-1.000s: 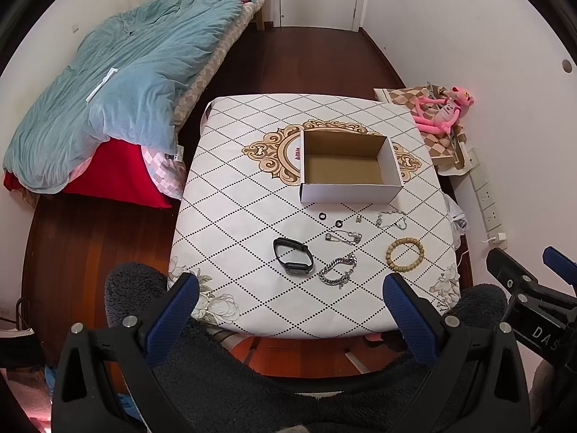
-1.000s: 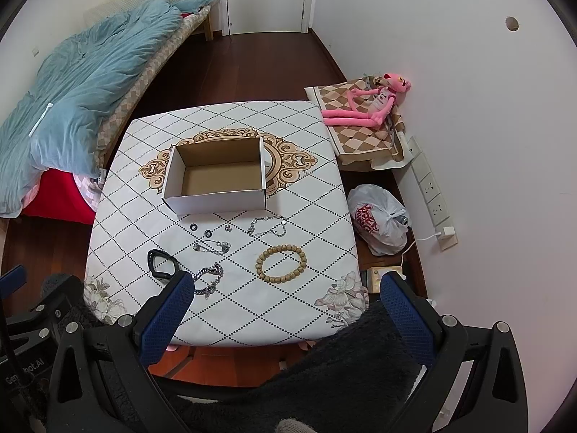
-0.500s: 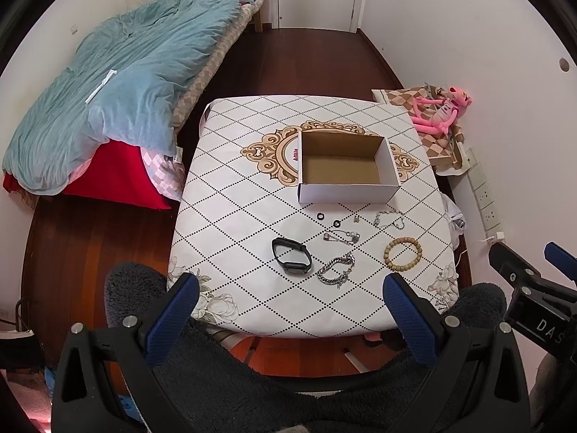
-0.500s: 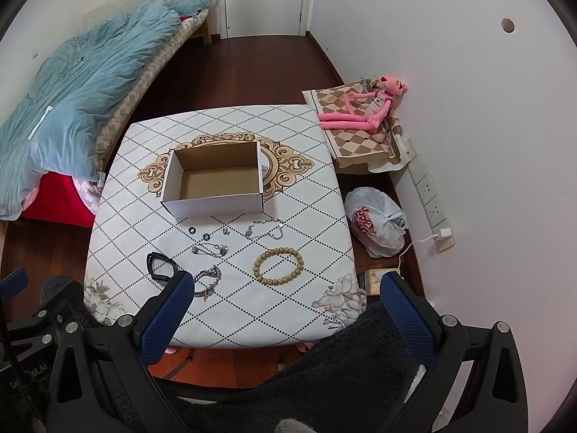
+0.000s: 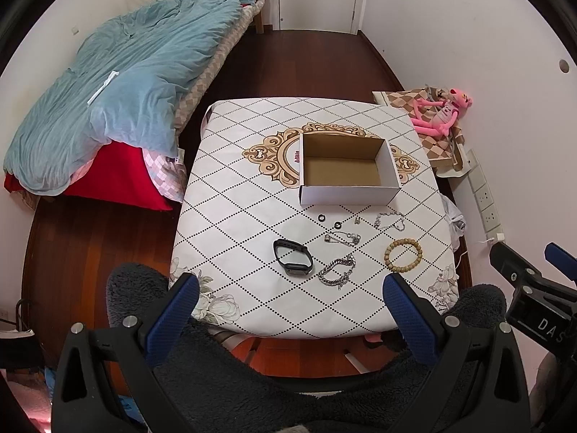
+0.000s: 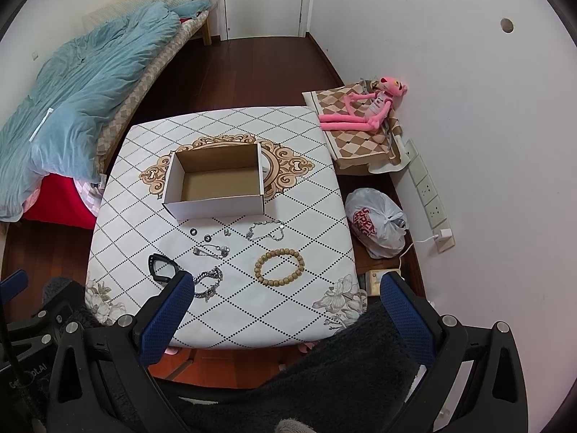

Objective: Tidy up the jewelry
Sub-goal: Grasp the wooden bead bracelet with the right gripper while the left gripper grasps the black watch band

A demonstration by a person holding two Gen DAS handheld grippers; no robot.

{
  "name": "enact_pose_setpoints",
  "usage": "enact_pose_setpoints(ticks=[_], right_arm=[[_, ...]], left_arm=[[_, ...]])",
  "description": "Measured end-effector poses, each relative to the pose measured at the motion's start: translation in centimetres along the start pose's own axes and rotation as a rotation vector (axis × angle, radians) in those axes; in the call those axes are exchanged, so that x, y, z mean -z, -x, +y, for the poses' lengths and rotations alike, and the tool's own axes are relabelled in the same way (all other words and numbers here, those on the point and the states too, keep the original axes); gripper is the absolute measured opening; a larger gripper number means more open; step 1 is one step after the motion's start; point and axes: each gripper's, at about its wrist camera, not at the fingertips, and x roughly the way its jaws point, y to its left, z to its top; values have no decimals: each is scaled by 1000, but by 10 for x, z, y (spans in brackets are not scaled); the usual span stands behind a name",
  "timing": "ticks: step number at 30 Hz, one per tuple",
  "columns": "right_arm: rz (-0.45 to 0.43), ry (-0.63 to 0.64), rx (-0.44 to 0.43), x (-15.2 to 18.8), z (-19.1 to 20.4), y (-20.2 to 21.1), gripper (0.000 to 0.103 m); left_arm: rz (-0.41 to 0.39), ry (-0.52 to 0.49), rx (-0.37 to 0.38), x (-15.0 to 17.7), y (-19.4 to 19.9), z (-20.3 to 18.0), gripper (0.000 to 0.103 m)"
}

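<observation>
An open, empty cardboard box [image 5: 346, 171] [image 6: 216, 180] stands mid-table. In front of it lie a black wristband [image 5: 293, 257] [image 6: 160, 267], a silver chain bracelet [image 5: 337, 272] [image 6: 208, 283], a wooden bead bracelet [image 5: 403, 255] [image 6: 279, 267], a thin silver chain [image 5: 389, 221] [image 6: 265, 230], a pin-like piece [image 5: 342, 239] [image 6: 212, 251] and two small black rings [image 5: 321, 218] [image 6: 193, 232]. My left gripper [image 5: 288, 310] and right gripper [image 6: 281, 306] are open and empty, held high above the table's near edge.
The table [image 5: 234, 216] has a diamond-pattern cloth. A bed with a blue duvet [image 5: 119, 83] stands to the left. A pink plush toy [image 6: 364, 108] and a white plastic bag [image 6: 375, 222] lie on the right by the wall. A dark fleece sleeve [image 5: 252, 379] fills the foreground.
Both grippers have drifted slightly back and up; the table appears a little farther away. Nothing on the table has moved.
</observation>
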Motion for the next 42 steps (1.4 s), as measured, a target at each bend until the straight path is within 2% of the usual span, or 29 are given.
enact_pose_setpoints(ticks=[8,11,15,20,24,28,34,37,40,42], right_arm=[[-1,-11,10,-1,-2,-4,103],[13,-33,29,-5,-5,-22,103],[56,-68,70,-11,-11,-68,103],[172,-118,125,-9,-24,-142,103],[274,-155,131,3,-34,-195,103],[348,-198,125,16,-40,-235,100],[406,-262,81,29,-40,-276,81],[386,-288,53,31,-40,-282,71],[364,-268,27,29,-34,-281,46],[357,-248,15,30,-29,-280,11]], left_arm=[[-11,2,-7,-4,-4,2,103],[-23,8,-38,-13,-23,4,103],[-11,21,-79,-24,-61,7,103],[82,34,-112,-21,-123,12,103],[157,54,-133,-14,-163,13,103],[196,67,-157,-7,-189,17,103],[234,72,-186,4,-208,27,103],[249,68,-191,11,-213,33,103],[267,78,-188,18,-216,39,103],[276,93,-167,22,-219,44,103]])
